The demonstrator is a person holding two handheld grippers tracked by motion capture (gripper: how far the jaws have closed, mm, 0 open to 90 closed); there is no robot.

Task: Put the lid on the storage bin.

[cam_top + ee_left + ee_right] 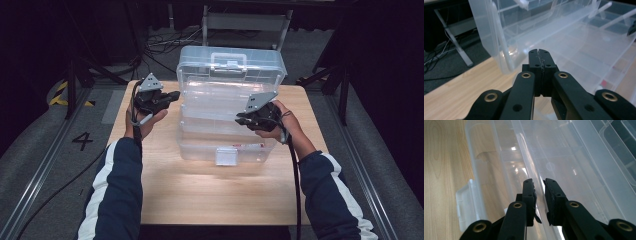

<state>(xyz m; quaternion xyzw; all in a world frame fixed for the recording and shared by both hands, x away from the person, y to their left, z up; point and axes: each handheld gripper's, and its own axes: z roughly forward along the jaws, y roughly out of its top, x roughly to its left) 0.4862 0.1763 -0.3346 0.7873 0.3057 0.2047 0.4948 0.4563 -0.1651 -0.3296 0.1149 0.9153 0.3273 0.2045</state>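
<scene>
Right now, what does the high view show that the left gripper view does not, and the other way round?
High view: the person's sleeves, the lid's handle and the front latch. Left gripper view: the left claw close up, its jaws pressed together with nothing between them. Both: the clear box, open, on the wooden table.
</scene>
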